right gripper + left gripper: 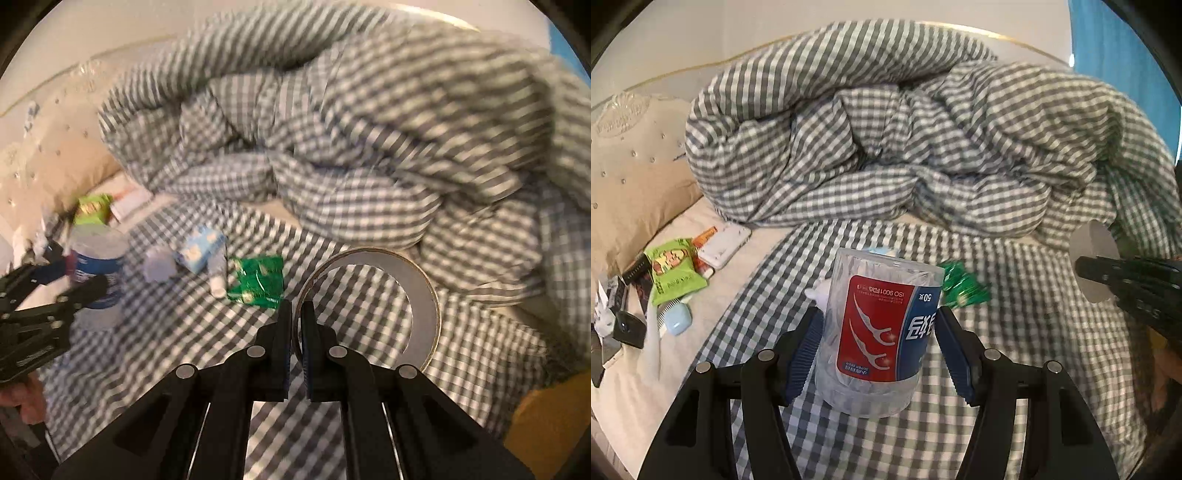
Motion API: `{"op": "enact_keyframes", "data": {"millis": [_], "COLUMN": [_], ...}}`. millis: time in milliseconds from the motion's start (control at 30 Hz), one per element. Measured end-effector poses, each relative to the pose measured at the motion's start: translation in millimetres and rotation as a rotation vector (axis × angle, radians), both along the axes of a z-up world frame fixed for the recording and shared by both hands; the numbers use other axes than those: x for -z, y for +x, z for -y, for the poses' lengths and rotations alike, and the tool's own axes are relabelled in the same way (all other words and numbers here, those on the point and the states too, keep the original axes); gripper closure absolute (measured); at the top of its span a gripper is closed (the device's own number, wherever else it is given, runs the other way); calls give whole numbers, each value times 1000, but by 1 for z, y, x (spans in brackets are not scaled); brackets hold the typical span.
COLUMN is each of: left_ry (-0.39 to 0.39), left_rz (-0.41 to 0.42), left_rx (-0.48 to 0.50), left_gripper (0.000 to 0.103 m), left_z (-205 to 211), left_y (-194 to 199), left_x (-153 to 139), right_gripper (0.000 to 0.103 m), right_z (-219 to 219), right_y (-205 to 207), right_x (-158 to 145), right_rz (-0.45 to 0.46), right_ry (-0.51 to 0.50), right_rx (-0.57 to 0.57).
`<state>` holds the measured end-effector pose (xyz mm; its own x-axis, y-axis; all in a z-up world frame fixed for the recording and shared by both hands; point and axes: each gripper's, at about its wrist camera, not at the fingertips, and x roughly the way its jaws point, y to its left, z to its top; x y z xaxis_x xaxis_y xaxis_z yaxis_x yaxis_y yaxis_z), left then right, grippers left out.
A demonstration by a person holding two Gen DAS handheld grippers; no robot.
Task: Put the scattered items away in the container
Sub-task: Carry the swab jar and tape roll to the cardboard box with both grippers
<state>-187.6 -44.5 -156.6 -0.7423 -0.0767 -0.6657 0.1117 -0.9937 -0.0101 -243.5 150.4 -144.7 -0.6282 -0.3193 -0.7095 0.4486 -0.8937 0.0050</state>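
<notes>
left gripper [879, 347] clamped on the clear floss-pick jar [877, 332] above the checked sheet [1015, 369], right gripper [296, 332] pinched tight on the tape roll's [421, 310] wall, green packet [256, 282] lying near

Rumpled gingham duvet [886, 147] — beige headboard [631, 166]
</notes>
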Motion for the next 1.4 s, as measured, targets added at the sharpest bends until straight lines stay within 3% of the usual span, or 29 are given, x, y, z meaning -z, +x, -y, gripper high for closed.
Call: {"op": "enact_keyframes", "data": {"millis": [233, 433, 567, 733, 1067, 1133, 1200, 1267, 1400], "left_ry": [11, 17, 24, 45, 30, 25, 20, 13, 10], "left_rz": [-87, -143, -158, -165, -172, -173, -172, -174, -172], "left_rx": [77, 162, 223, 309, 450, 466, 480, 491, 507], "left_gripper": [39, 39, 39, 39, 39, 39, 39, 39, 39], "left_z": [-43, -94, -133, -186, -268, -279, -289, -299, -315], "left_y": [32, 58, 70, 81, 101, 105, 106, 108, 110], "left_x": [-51, -87, -99, -108, -116, -116, -115, -115, -113], "right_gripper": [99, 99, 99, 99, 97, 89, 51, 34, 29], "right_z": [-41, -89, -136, -211, -285, -297, -306, -313, -325], "right_y": [73, 128, 153, 178, 199, 199, 202, 208, 216], "right_x": [-78, -118, -124, -117, -89, -85, -82, -82, -85], "right_rz": [-179, -278, -295, -252, -171, -152, -144, -156, -175], "right_ry": [-67, -47, 10, 21, 15, 12, 7, -17, -33], "right_rx": [45, 130, 243, 388, 496, 517, 540, 549, 570]}}
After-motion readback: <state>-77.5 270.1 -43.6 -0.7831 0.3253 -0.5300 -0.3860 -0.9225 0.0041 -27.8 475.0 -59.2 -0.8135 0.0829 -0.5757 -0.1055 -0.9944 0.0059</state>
